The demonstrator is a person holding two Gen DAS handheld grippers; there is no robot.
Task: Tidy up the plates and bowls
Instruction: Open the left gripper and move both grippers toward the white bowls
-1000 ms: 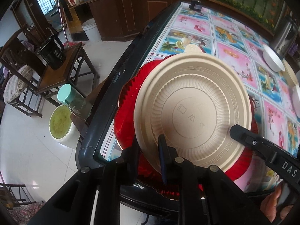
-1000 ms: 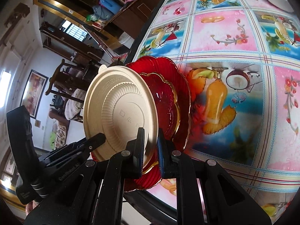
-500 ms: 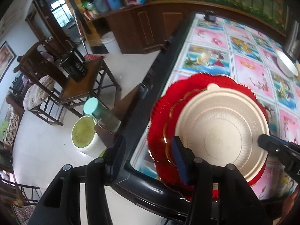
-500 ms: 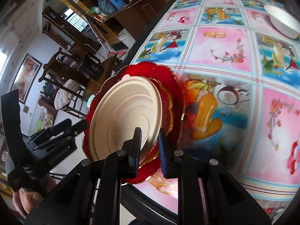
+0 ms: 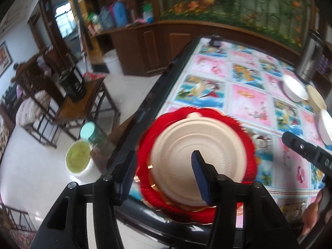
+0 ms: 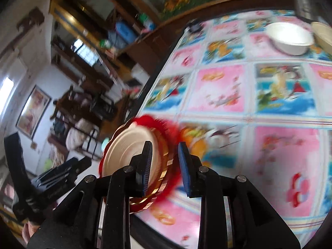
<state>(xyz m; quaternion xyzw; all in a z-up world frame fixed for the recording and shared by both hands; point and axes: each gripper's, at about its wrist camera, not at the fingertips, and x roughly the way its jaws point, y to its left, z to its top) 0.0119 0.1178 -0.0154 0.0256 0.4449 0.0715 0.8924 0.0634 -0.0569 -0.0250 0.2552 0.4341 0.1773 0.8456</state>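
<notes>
A beige disposable plate lies flat on a stack of red scalloped plates at the near left corner of the table. My left gripper hovers above the stack with its jaws opening, and the pads touch nothing. In the right wrist view the same beige plate and red plates sit just behind my right gripper. Its jaws are also opening, with the stack's rim beside the left finger and not pinched. The right gripper shows at the left view's right edge.
White bowls and a beige bowl sit at the table's far right, by a steel flask. The table's dark rim drops to the floor, where a wooden side table and a green-lidded jar stand.
Both grippers were shut on the tilted beige plate's rim. They have let go, opened and drawn back upward. The plate now lies flat on the red plates.
</notes>
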